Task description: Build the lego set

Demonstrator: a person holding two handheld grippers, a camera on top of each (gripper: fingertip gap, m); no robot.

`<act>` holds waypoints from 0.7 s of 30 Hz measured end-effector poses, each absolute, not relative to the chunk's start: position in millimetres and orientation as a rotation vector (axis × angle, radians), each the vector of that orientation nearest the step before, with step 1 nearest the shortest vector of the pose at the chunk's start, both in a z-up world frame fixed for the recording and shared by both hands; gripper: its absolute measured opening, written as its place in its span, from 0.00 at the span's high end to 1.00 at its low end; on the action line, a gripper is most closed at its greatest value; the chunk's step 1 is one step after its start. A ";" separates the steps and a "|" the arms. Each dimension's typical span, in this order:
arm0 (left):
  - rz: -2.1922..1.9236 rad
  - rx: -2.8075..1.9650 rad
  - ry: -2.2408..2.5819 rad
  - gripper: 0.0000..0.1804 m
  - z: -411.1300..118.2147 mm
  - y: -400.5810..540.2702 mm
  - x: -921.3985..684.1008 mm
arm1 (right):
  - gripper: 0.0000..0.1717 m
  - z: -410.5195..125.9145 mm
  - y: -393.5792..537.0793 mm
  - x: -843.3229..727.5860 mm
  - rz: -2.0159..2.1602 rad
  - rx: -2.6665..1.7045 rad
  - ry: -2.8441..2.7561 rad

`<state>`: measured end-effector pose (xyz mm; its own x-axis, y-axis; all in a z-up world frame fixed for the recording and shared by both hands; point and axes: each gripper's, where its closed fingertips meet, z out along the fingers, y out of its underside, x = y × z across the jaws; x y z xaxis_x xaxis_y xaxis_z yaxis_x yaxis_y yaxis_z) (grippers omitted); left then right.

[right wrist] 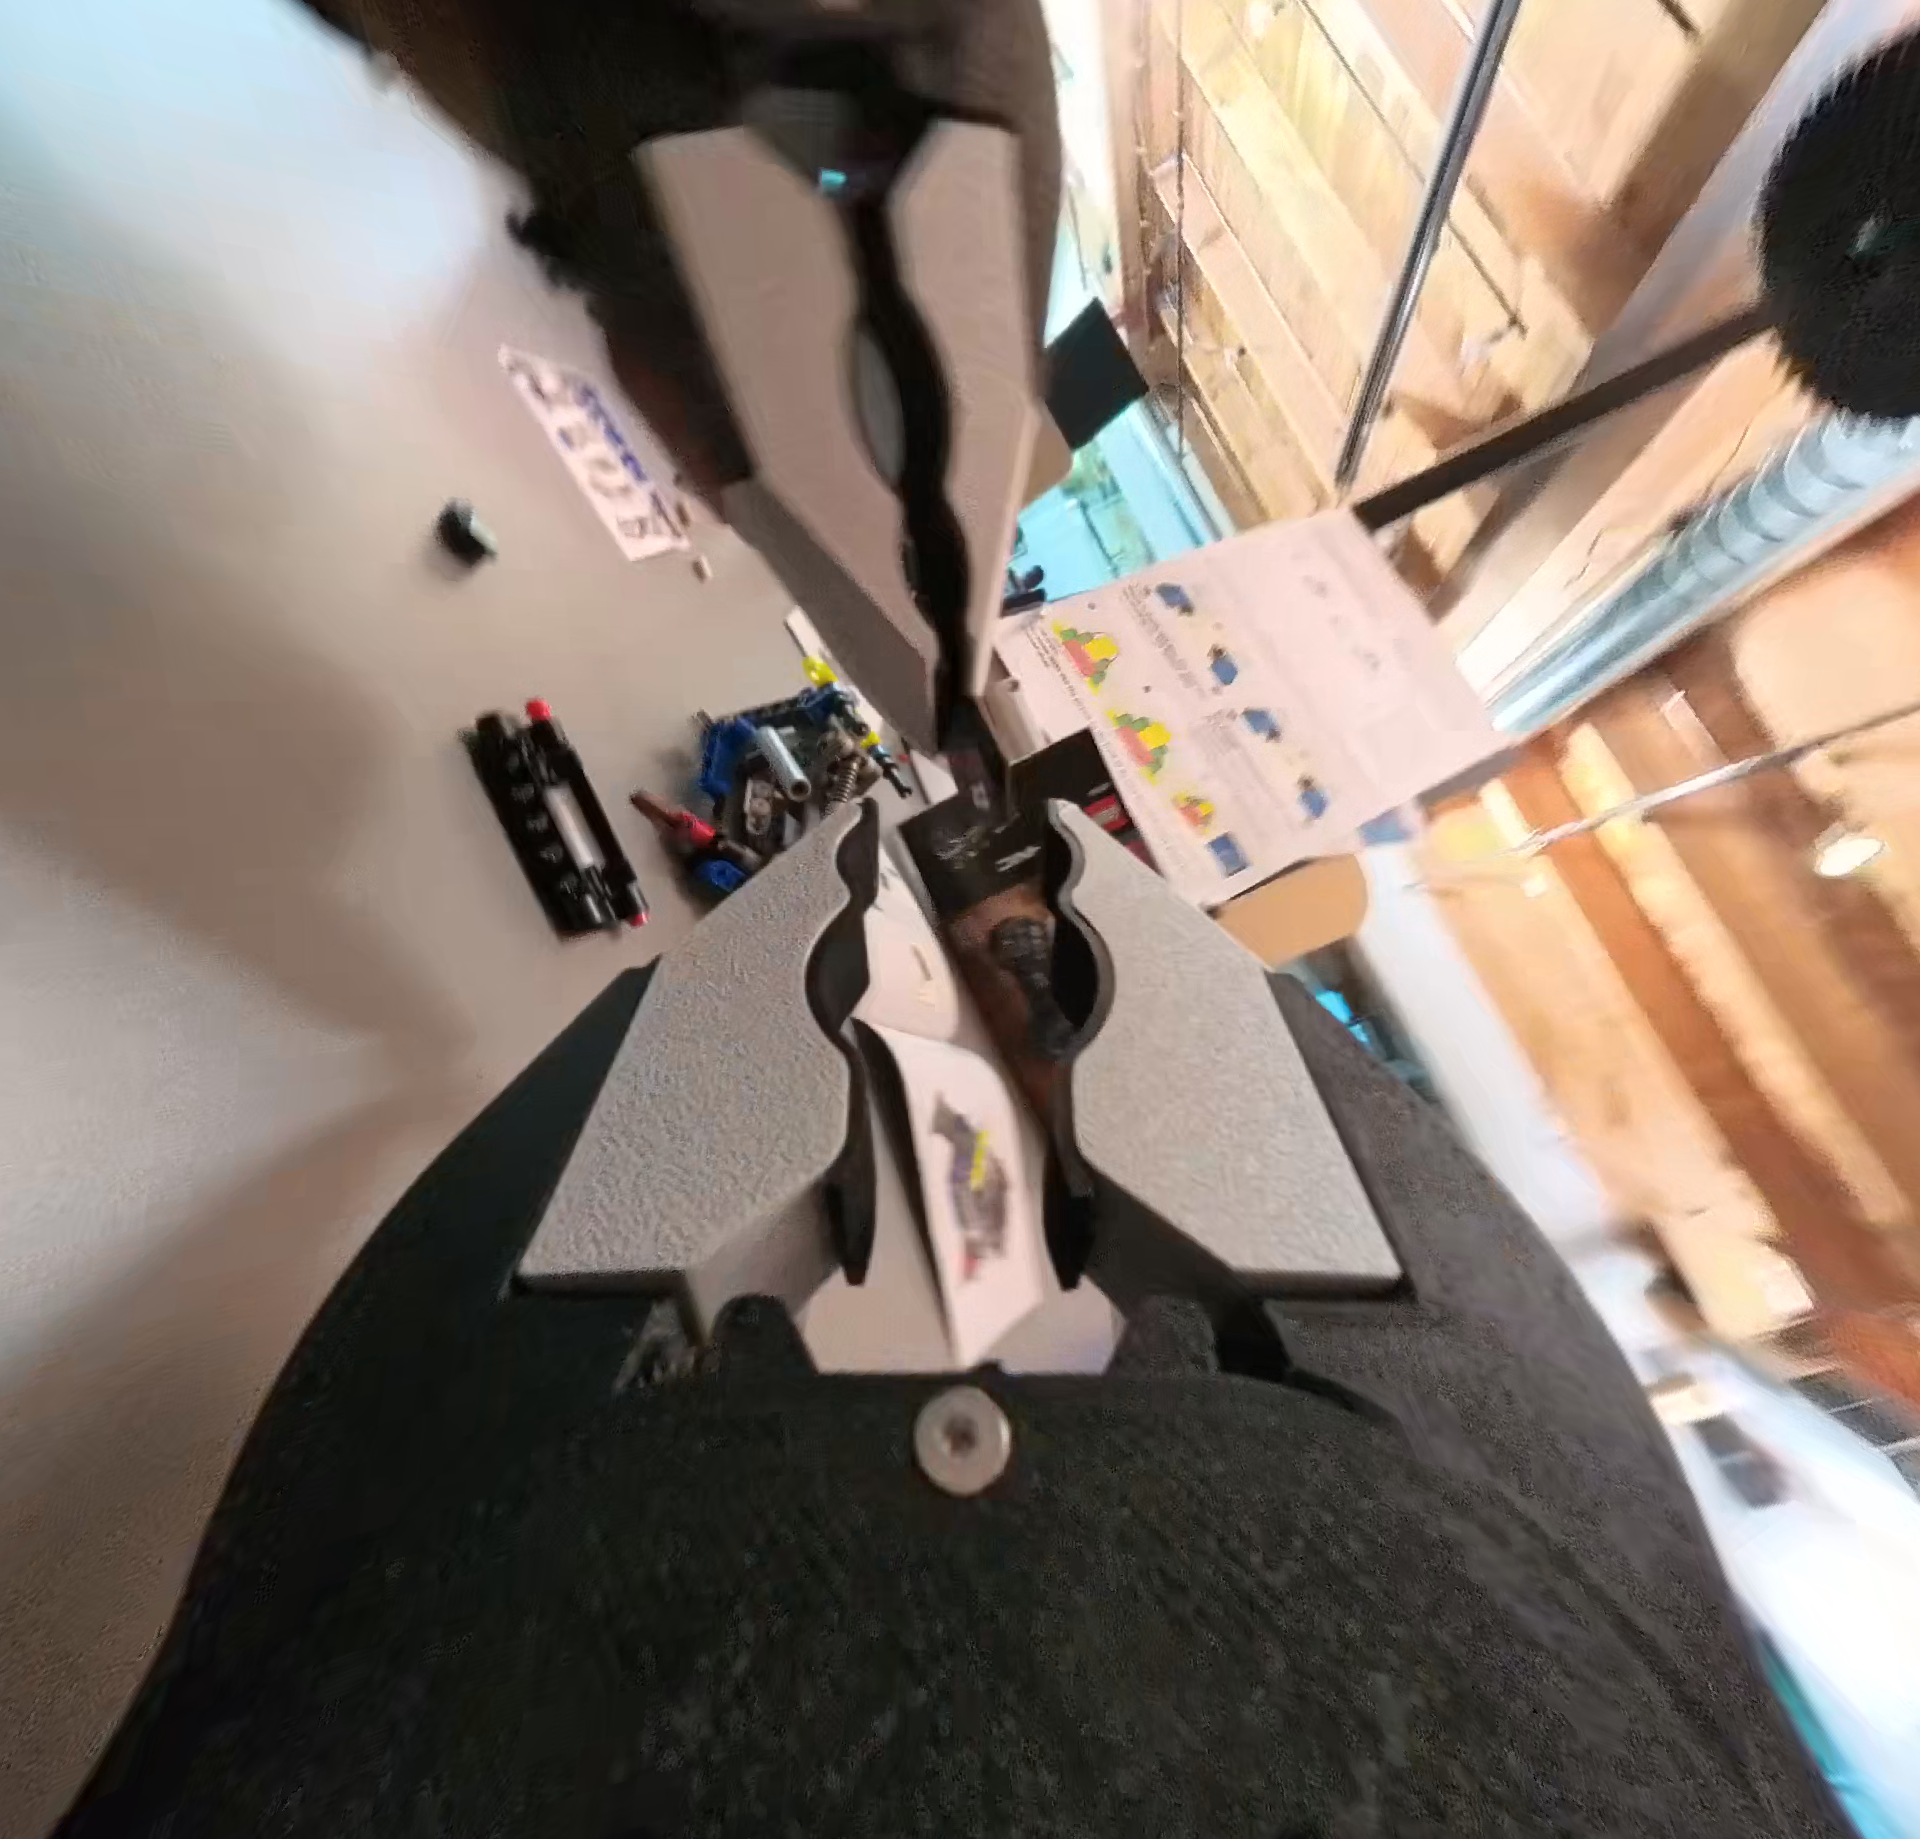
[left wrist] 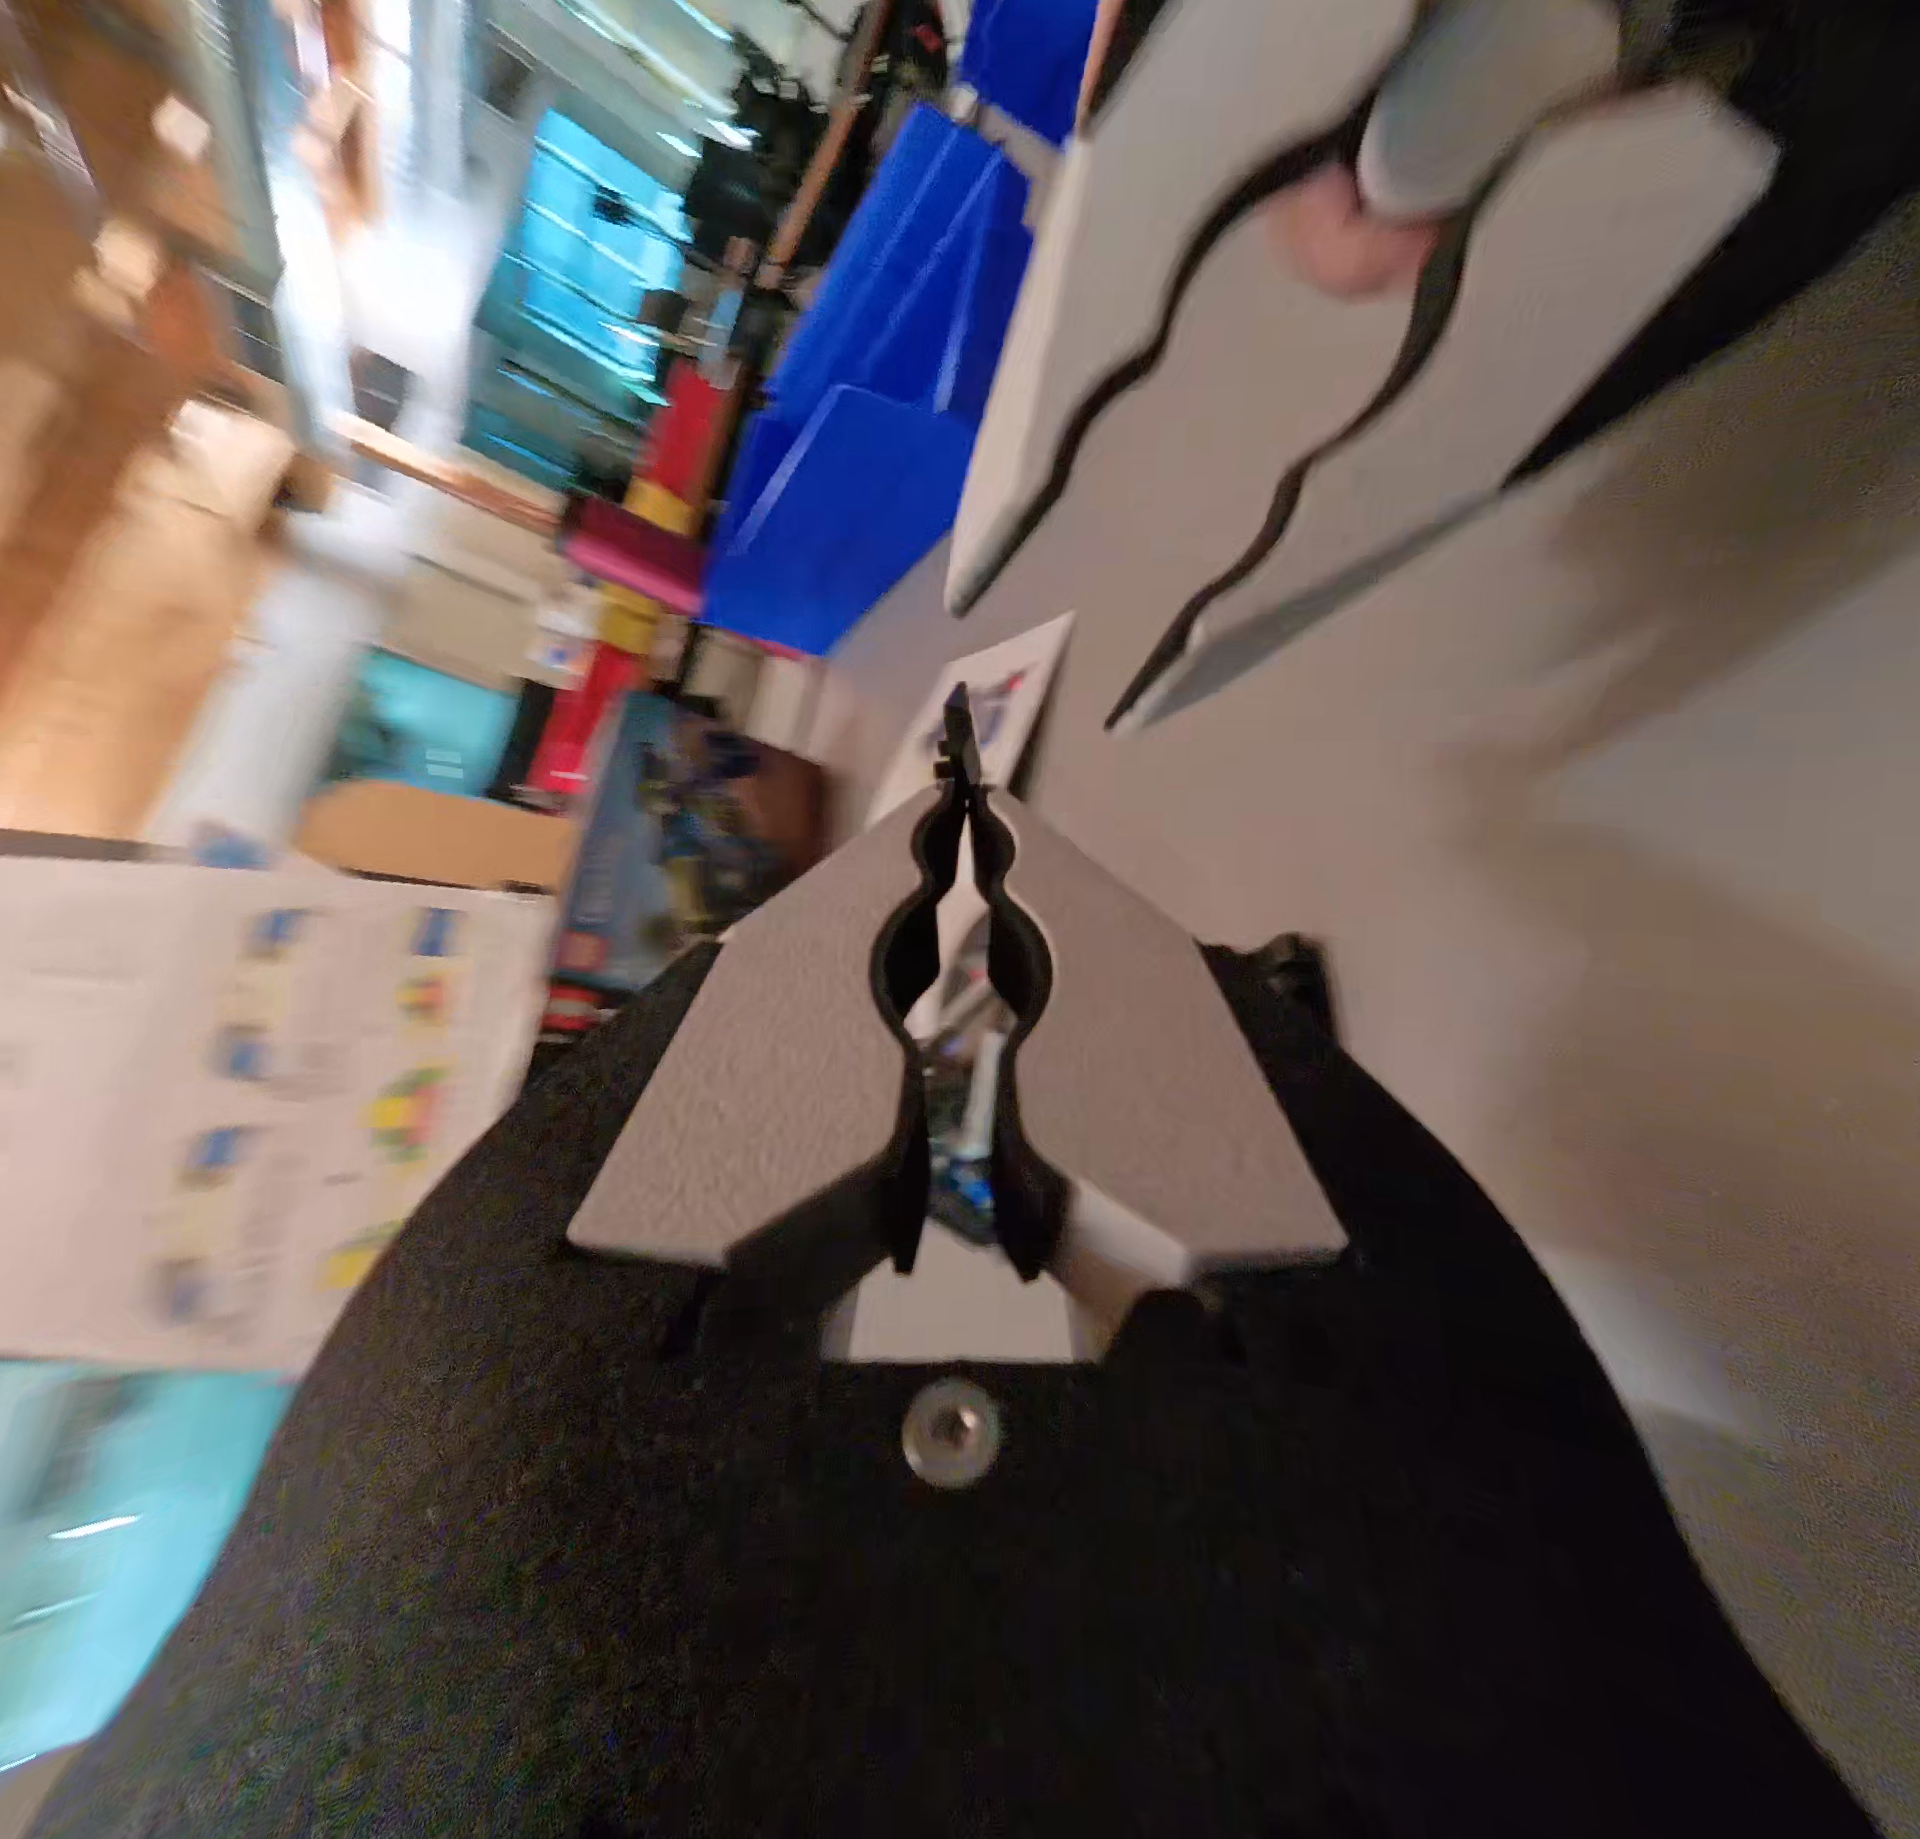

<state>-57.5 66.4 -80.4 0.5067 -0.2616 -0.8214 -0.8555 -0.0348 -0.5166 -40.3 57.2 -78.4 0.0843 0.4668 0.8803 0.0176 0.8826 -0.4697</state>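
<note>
In the left wrist view my left gripper (left wrist: 964, 802) is shut, and a small thin black piece (left wrist: 958, 735) sticks out from its tips. In the right wrist view the left gripper (right wrist: 951, 740) comes down from above, with the black piece (right wrist: 977, 763) at its tip. My right gripper (right wrist: 961, 818) is open just below that piece, and its pads do not touch it. In the left wrist view the right gripper (left wrist: 1039, 662) shows at the upper right with its fingers apart. Both hang above a grey table (right wrist: 208, 646).
A pile of small building parts (right wrist: 769, 781) and a black beam with red pins (right wrist: 551, 823) lie on the table. An instruction sheet (right wrist: 1247, 709) stands at the right on a cardboard box. A white printed card (left wrist: 1003, 688) lies below the grippers. Blue bins (left wrist: 883, 335) stand behind. The tips of both grippers are at nearly the same place.
</note>
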 end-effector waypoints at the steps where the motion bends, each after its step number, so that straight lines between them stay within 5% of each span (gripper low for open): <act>1: 0.749 -1.525 1.015 1.00 -77.1 67.2 -60.2 | 0.83 -75.3 60.8 -38.5 0.440 -0.479 -1.440; 5: 1.037 -1.348 1.075 1.00 -67.2 67.9 -60.8 | 0.82 -77.5 63.4 -39.7 0.833 -0.768 -1.457; 9: 1.057 -1.348 1.070 1.00 -71.0 70.0 -60.6 | 0.67 -78.3 61.6 -43.7 1.182 -1.047 -1.415; 14: 0.921 -1.437 1.058 1.00 -83.6 69.1 -60.4 | 0.72 -82.8 71.6 -43.4 1.187 -1.100 -1.406; 21: -0.335 -2.023 0.495 1.00 -112.6 53.1 -52.1 | 0.74 -97.1 72.2 -38.8 0.829 -0.863 -1.652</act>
